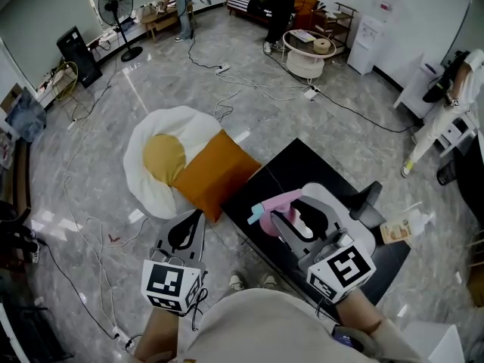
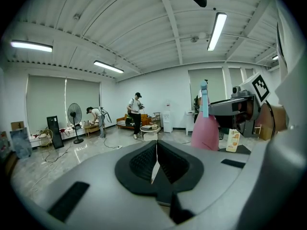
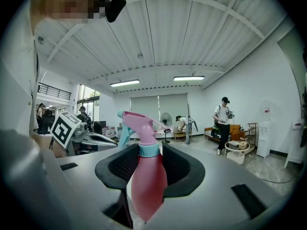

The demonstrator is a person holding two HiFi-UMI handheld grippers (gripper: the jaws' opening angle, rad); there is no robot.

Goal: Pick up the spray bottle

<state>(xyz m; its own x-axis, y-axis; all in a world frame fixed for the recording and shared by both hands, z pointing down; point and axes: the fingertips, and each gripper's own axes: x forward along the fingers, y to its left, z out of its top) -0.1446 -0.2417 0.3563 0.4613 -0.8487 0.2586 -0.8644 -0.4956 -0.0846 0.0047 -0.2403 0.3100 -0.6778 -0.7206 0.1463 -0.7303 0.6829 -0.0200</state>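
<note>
The pink spray bottle (image 3: 146, 186) with a pale blue collar and nozzle stands upright between the black pads of my right gripper (image 3: 144, 176), which is shut on its body. In the head view the spray bottle (image 1: 270, 216) and the right gripper (image 1: 286, 219) are over the near part of the black table (image 1: 302, 165). I cannot tell whether the bottle's base touches the table. The left gripper view shows the spray bottle (image 2: 205, 131) off to its right. My left gripper (image 1: 197, 219) is over the floor left of the table, shut, with nothing between its pads (image 2: 165, 164).
An orange cushion (image 1: 215, 176) and a fried-egg-shaped cushion (image 1: 162, 157) lie on the floor at the table's left corner. A small carton (image 1: 397, 231) stands on the table's right side. Cables (image 1: 249, 82) run across the floor. People stand at the far end.
</note>
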